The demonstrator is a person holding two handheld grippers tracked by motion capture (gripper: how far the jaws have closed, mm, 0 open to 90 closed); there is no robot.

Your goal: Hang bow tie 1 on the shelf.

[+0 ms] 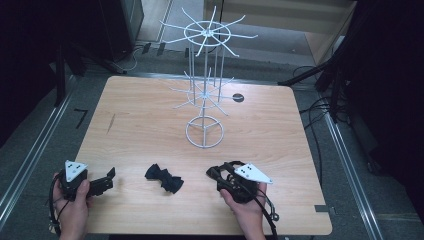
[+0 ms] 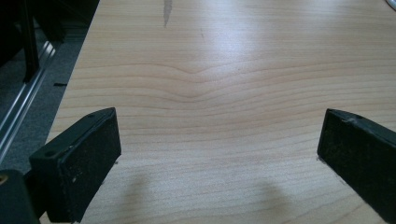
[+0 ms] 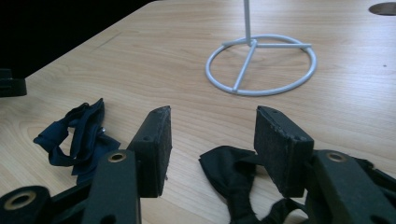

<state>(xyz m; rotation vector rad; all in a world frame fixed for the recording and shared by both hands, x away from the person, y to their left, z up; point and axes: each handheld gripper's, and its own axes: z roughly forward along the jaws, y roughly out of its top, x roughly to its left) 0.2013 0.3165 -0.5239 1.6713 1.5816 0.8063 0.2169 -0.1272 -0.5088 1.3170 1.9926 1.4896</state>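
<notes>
A dark blue bow tie (image 1: 164, 178) lies on the wooden table (image 1: 270, 140) near its front edge; in the right gripper view the dark blue bow tie (image 3: 77, 140) sits left of the jaws. A black bow tie (image 3: 231, 175) lies between and under the jaws of my right gripper (image 3: 212, 116), touching the right-hand jaw, but the pads do not press on it. My right gripper (image 1: 216, 172) points left, just right of the blue tie. At the front left, my left gripper (image 1: 109, 180) stands wide open over bare wood (image 2: 219, 116).
A white wire rack (image 1: 205, 90) with two tiers of spokes stands mid-table on a ring base (image 3: 261, 65). A dark round hole (image 1: 238, 97) lies behind it. The table's left edge (image 2: 70, 93) drops to a grey floor with metal rails.
</notes>
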